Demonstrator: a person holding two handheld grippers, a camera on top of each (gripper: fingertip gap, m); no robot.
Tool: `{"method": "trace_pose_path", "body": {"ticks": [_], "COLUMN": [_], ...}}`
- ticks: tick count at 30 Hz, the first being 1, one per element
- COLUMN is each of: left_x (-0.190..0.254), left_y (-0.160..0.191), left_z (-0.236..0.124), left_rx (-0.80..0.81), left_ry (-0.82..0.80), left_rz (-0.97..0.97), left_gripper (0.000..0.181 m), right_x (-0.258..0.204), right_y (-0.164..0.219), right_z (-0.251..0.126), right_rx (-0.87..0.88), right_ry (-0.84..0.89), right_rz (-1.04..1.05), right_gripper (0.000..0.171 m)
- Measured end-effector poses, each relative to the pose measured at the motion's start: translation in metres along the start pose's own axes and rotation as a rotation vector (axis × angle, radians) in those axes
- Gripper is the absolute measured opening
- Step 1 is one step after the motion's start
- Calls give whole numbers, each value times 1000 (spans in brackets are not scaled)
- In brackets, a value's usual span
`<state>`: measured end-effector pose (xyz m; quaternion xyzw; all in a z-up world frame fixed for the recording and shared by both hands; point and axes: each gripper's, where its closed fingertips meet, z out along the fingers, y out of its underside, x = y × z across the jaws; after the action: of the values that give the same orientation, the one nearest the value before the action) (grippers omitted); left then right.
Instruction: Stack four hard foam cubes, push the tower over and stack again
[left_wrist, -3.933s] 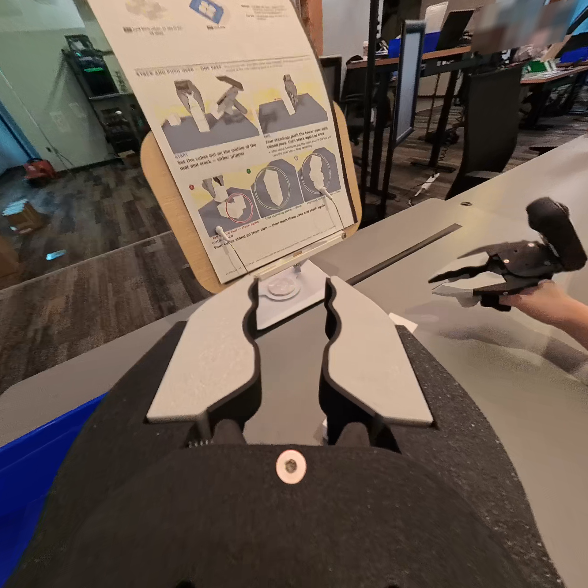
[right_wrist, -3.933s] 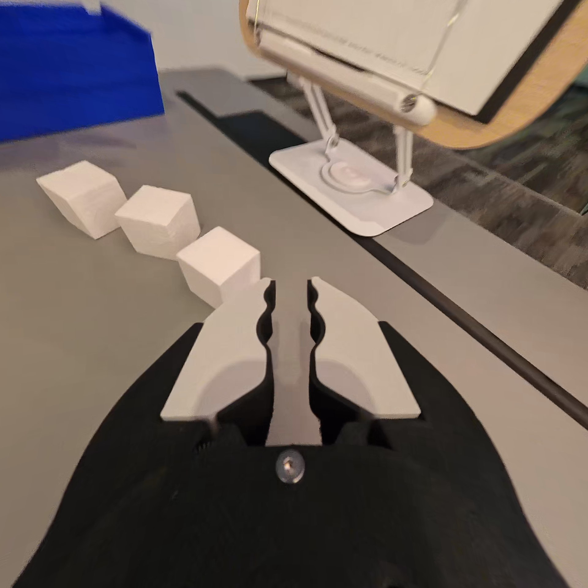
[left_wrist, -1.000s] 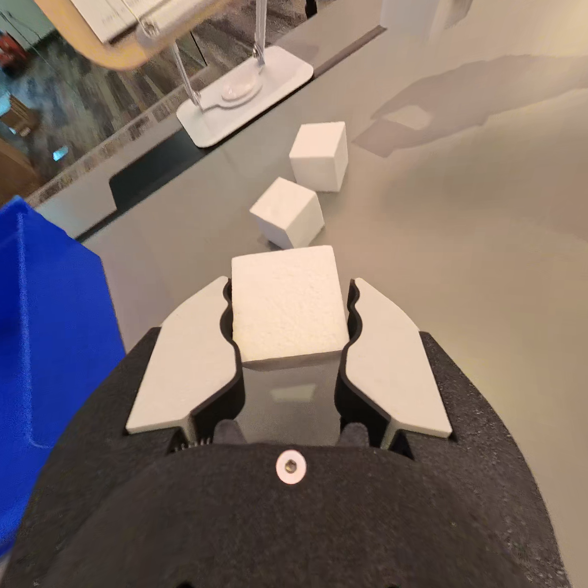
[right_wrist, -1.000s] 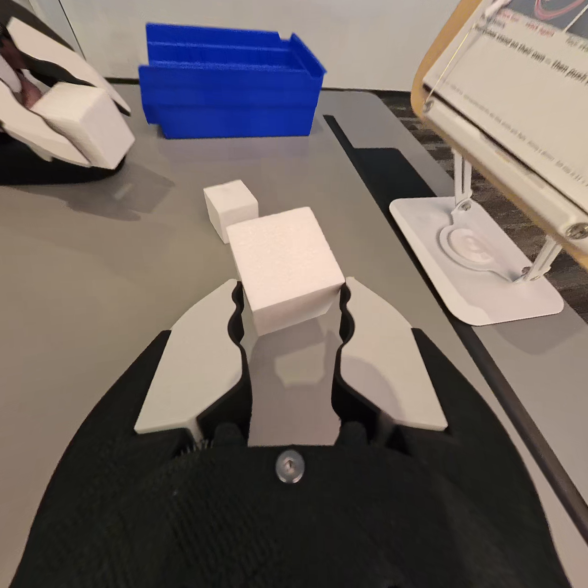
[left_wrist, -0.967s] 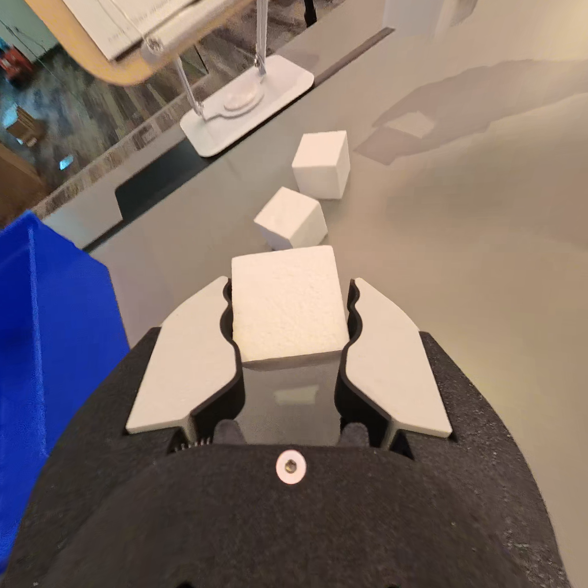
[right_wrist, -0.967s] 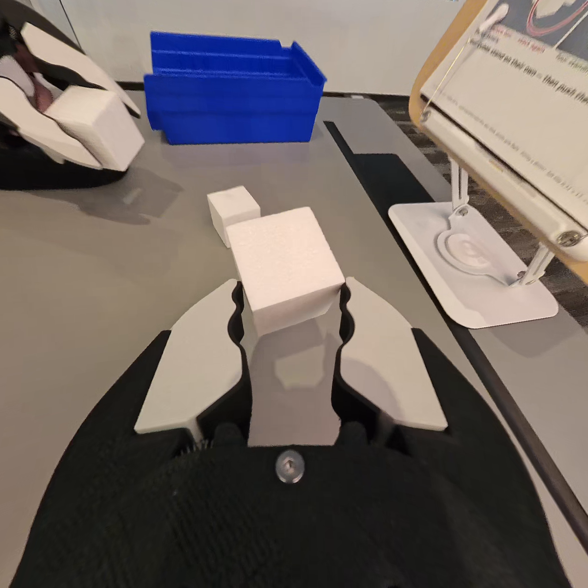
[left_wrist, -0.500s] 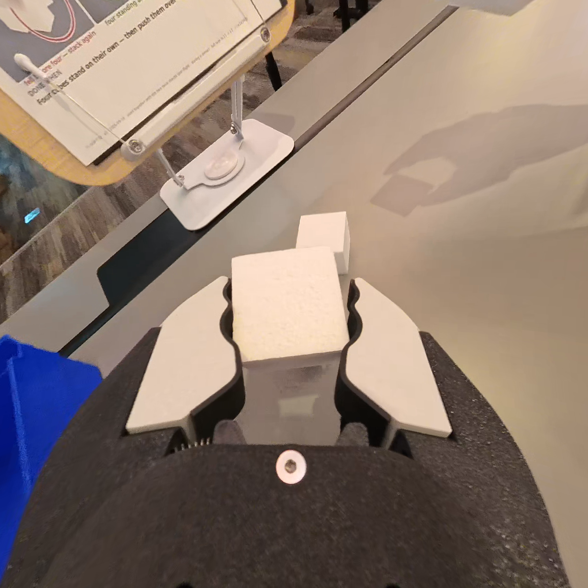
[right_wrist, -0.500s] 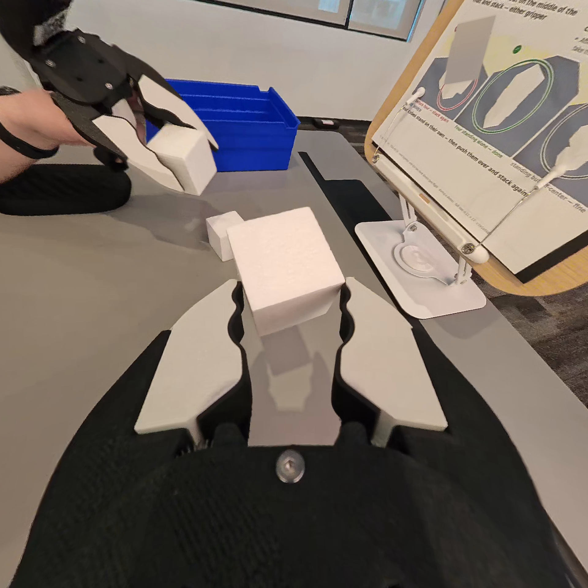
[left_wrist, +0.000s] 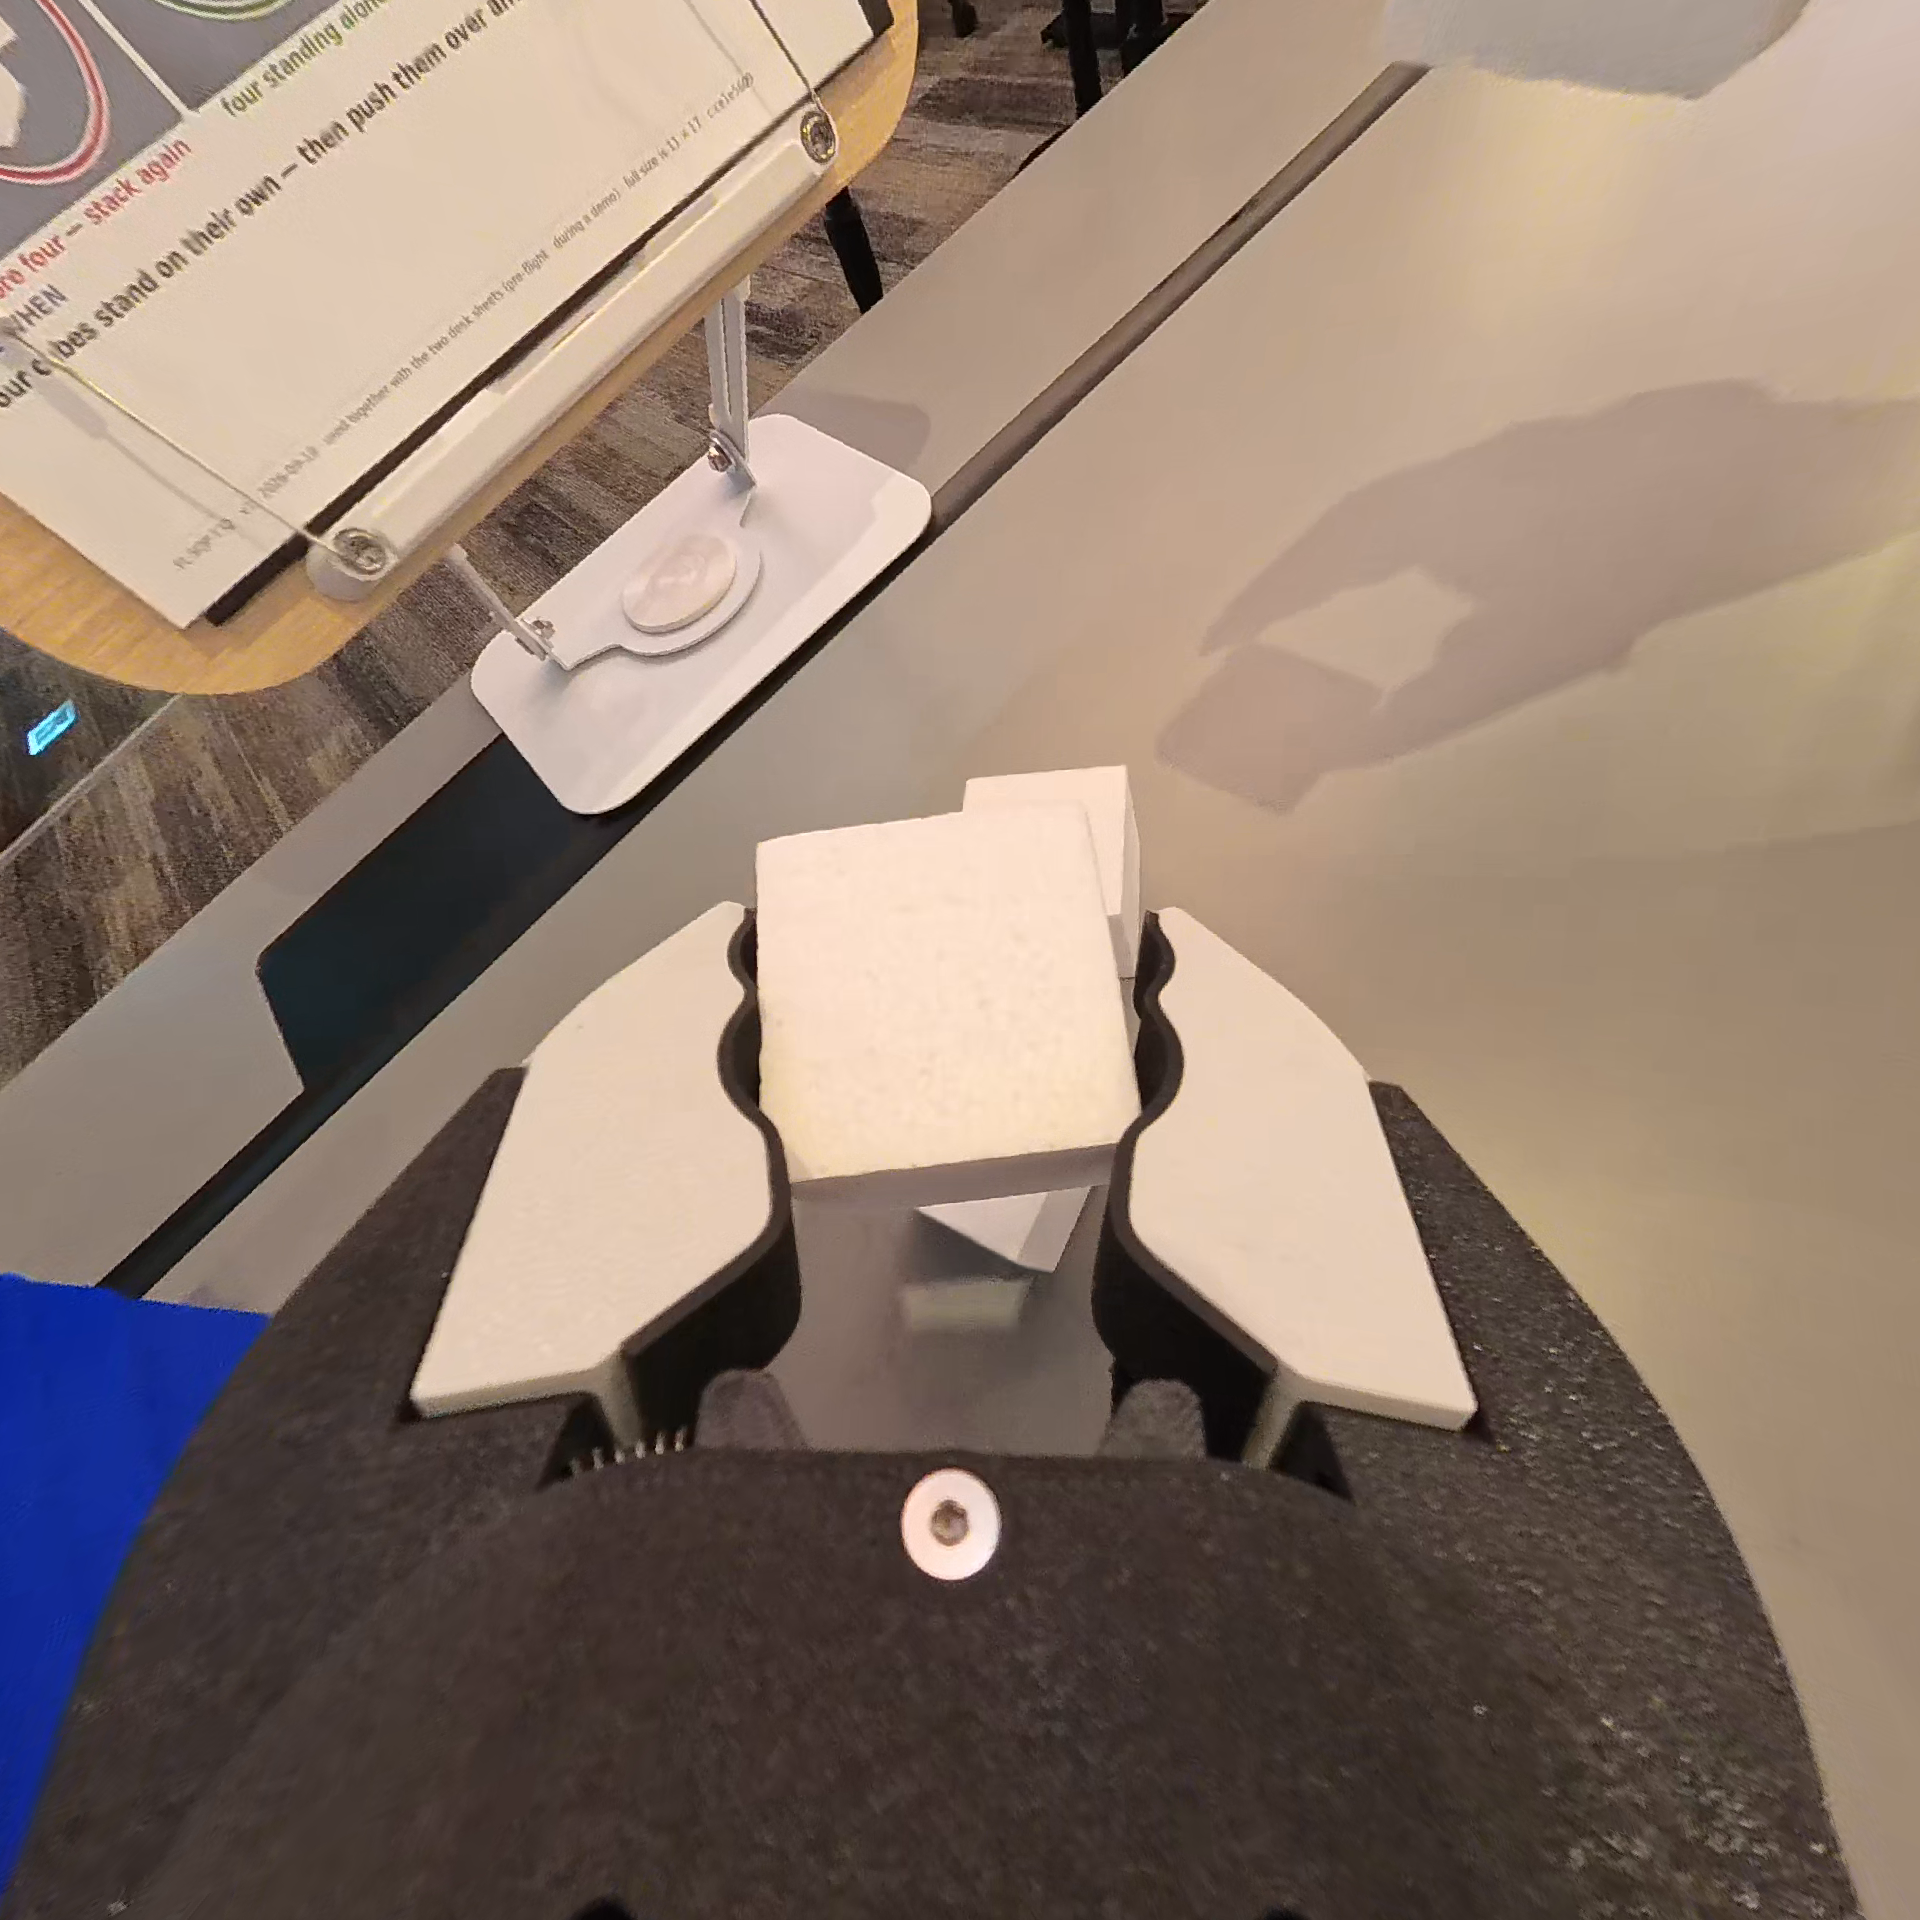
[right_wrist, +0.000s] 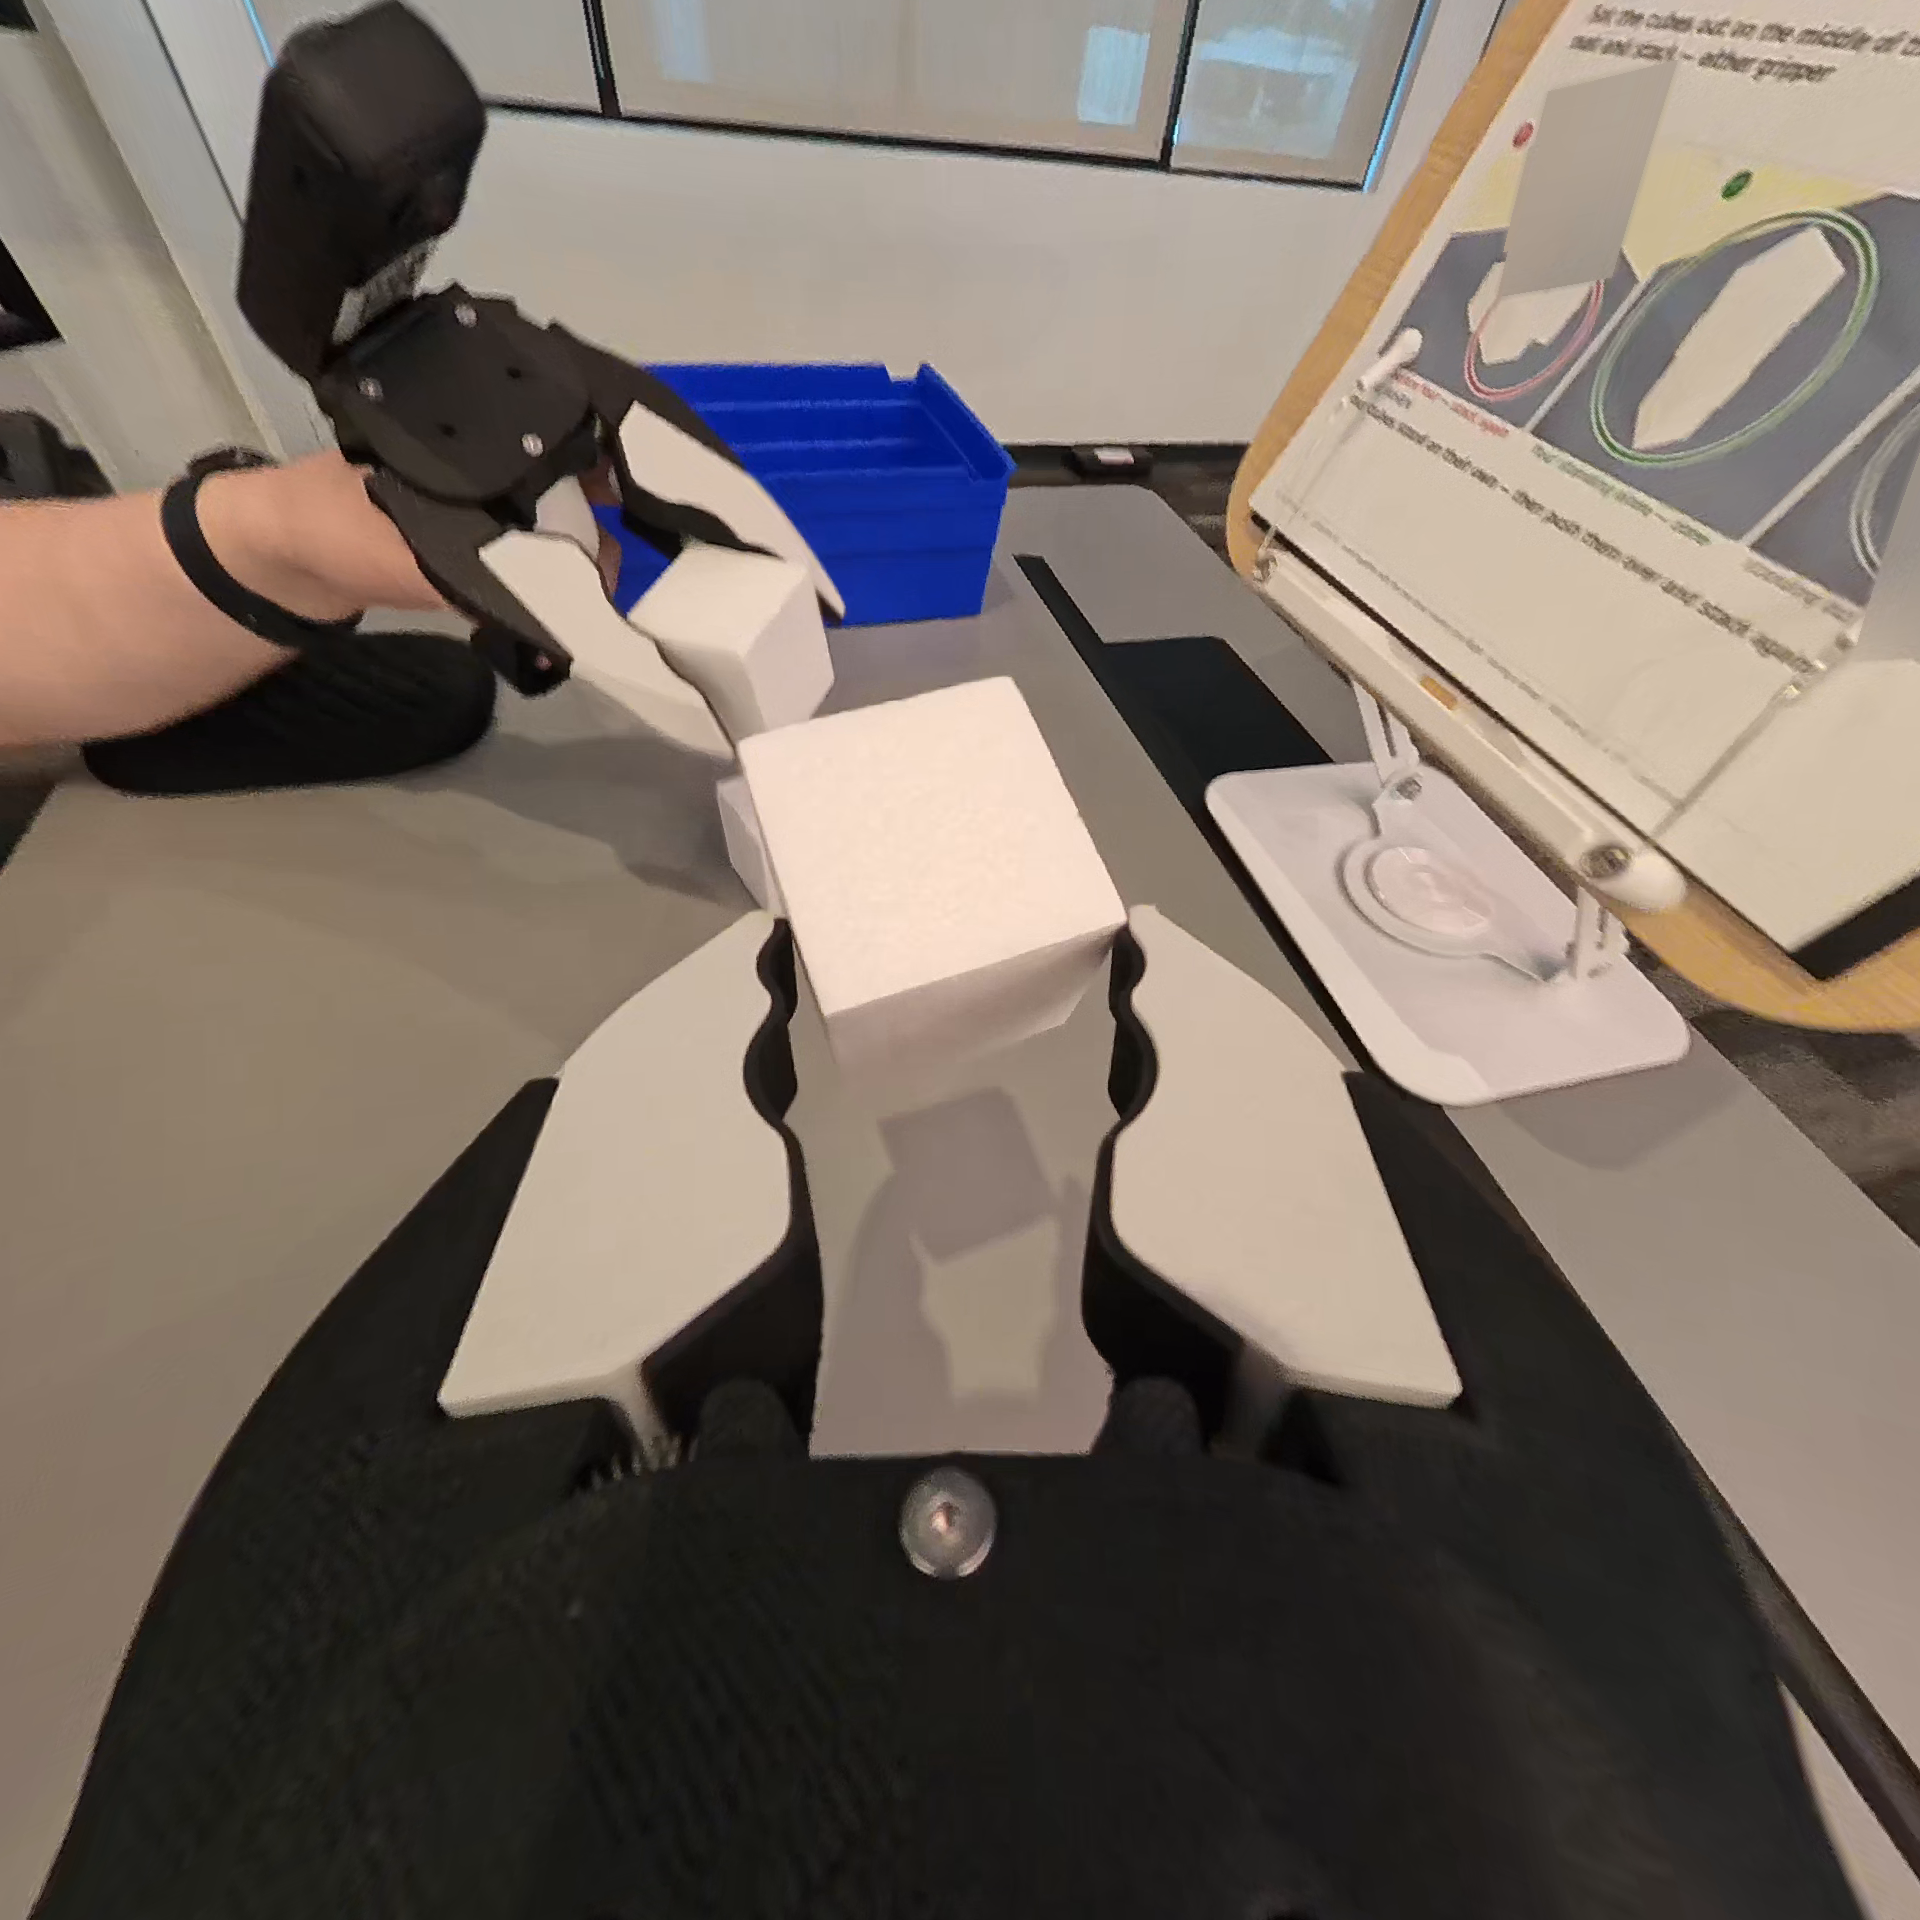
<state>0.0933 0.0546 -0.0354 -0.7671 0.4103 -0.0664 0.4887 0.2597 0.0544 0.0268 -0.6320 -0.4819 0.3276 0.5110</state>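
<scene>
My left gripper (left_wrist: 945, 914) is shut on a white foam cube (left_wrist: 935, 997) and holds it above the grey table (left_wrist: 1507, 1039). A second cube (left_wrist: 1117, 831) stands on the table just behind it, mostly hidden. My right gripper (right_wrist: 951, 920) is shut on another white cube (right_wrist: 925, 862), also held off the table. In the right wrist view the left gripper (right_wrist: 774, 675) and its cube (right_wrist: 758, 634) hang just beyond my held cube, above a table cube (right_wrist: 740, 831) of which only an edge shows.
A blue bin (right_wrist: 862, 488) stands at the far end of the table and shows at the left edge in the left wrist view (left_wrist: 94, 1455). A sheet on a white stand (right_wrist: 1455, 956) stands along the table's edge. A black pad (right_wrist: 291, 717) lies under the person's forearm.
Both grippers took up a cube since 3.9 s ago. In the last second the left gripper carried its cube over the table cubes, nearer to the right gripper.
</scene>
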Motion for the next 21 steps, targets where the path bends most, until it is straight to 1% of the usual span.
{"method": "trace_pose_path", "body": {"ticks": [2,3,5,7,10,12,16,21], "left_x": [-3,-5,-9,-14,-22,-26,-33,-33], "left_y": [0,1,3,7,15,20,28,33], "left_z": [-5,-9,-19,-31,-50,-61,-78,-86], "left_rx": [0,-1,-2,-5,-10,-20,-23,-19], "left_ry": [-15,-22,-41,-62,-95,-110,-132,-130], "left_rz": [0,-2,-6,-9,-8,-7,-7,-5], "left_gripper": [69,69,69,69,69,69,69,69], "right_x": [1,1,1,-1,-8,-12,-11,-9], "right_y": [-8,-7,4,21,41,48,54,57], "right_z": [23,37,66,93,122,134,150,152], "right_rx": [24,8,-59,-131,-195,-232,-292,-325], "right_ry": [-5,-17,-48,-115,-235,-303,-356,-428], "right_rz": [33,38,12,-27,-94,-133,-168,-154], "right_gripper": [59,59,59,59,59,59,59,59]}}
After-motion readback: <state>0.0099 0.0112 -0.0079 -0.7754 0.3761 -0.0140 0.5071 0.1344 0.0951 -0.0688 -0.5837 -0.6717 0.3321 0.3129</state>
